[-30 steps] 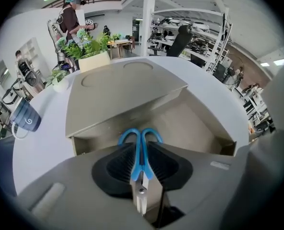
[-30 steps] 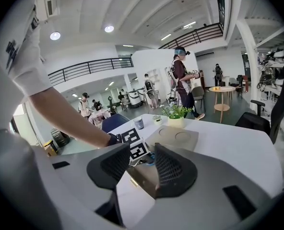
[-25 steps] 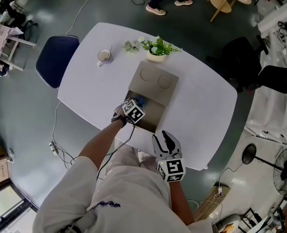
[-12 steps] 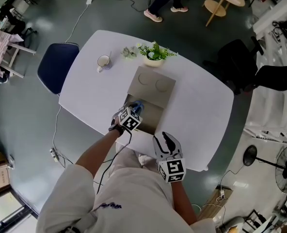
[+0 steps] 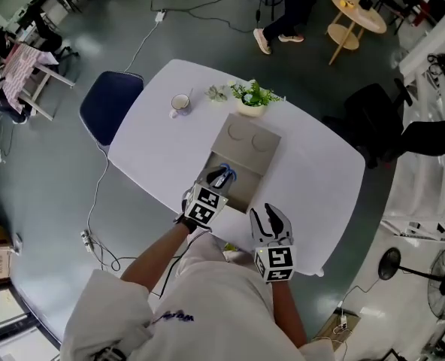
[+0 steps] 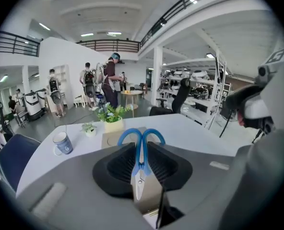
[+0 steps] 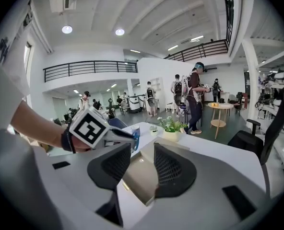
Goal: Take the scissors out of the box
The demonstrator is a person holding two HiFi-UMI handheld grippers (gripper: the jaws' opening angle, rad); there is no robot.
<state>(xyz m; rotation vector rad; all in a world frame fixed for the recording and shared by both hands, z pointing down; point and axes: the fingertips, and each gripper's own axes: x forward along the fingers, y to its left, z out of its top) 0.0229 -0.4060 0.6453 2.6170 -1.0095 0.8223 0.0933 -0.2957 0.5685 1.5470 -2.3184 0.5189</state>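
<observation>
Lifted since a second ago, the left gripper [image 5: 219, 182] has come up out of the box [image 5: 249, 155] with the scissors [image 5: 224, 176] in its jaws. The right gripper [image 5: 270, 218] has barely shifted near the table's front edge.

The white table [image 5: 153, 150] carries everything. The tan box lies on its middle, with the flat part bearing two round marks toward the far side and the open part toward the person. Beyond the box stand a potted plant [image 5: 254, 96] and, to its left, a mug [image 5: 180, 103].

In the left gripper view, the left gripper [image 6: 141, 156] is clamped on the scissors [image 6: 138, 182]. The two ribbed pads [image 6: 119, 166] press from either side on the closed metal blades near the pivot. The scissors run straight along the jaws. Their blue loop handles stick out past the fingertips toward the plant, and the pointed tip reaches back toward the camera. They are held in the air above the open end of the box, clear of it.

In the right gripper view, the right gripper [image 7: 142, 163] has its jaws apart. The box [image 7: 141, 178] shows through the gap but is not touched by the pads. To its left, the other gripper's marker cube [image 7: 88, 127] shows, with the blue of the scissors just beside it.
</observation>
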